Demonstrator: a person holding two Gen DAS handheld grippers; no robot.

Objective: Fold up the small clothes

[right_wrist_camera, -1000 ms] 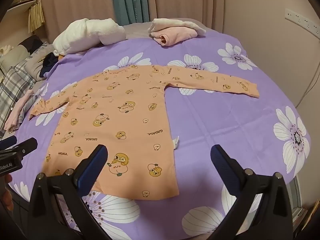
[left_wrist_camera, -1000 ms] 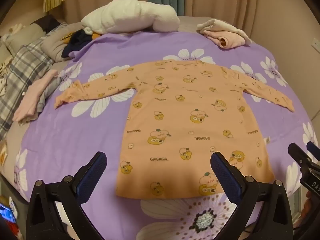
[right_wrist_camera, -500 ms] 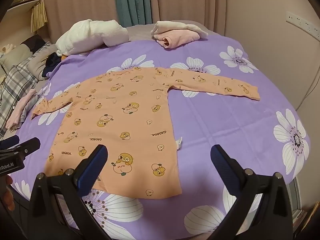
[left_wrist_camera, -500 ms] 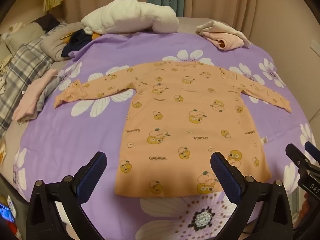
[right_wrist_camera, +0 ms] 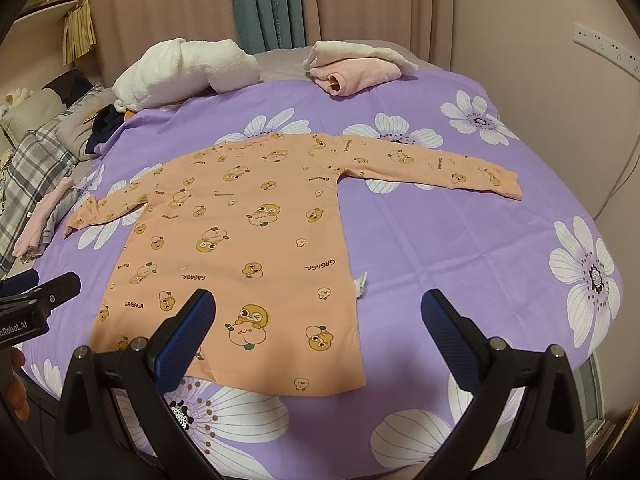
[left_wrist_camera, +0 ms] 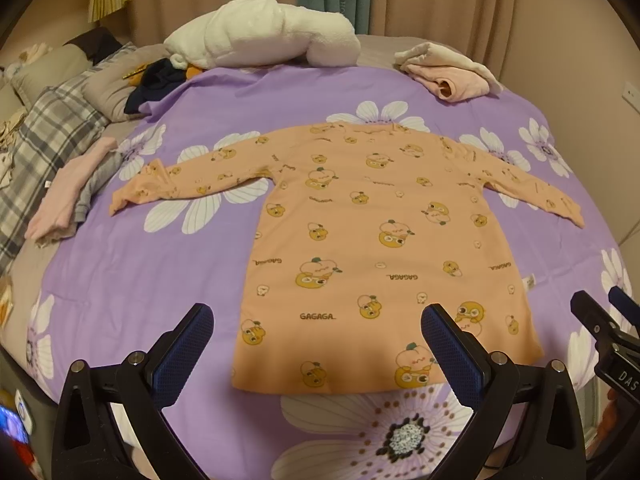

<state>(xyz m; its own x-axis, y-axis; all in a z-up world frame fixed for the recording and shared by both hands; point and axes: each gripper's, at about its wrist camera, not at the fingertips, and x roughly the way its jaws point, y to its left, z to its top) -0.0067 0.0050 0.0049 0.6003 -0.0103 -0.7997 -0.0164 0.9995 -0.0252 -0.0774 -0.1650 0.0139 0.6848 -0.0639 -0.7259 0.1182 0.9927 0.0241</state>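
An orange long-sleeved top printed with cartoon fruit lies flat on the purple flowered bedsheet, both sleeves spread out sideways. My left gripper hovers open over the hem near the bed's front edge, holding nothing. My right gripper is open too, above the hem's right corner. Each gripper shows at the edge of the other's view: the right gripper and the left gripper.
A white fluffy blanket and a folded pink garment sit at the far end. Folded pink and grey clothes lie at the left beside a plaid pillow. A wall stands to the right.
Both grippers have drawn slightly nearer to the top and stay open. The top has not moved.
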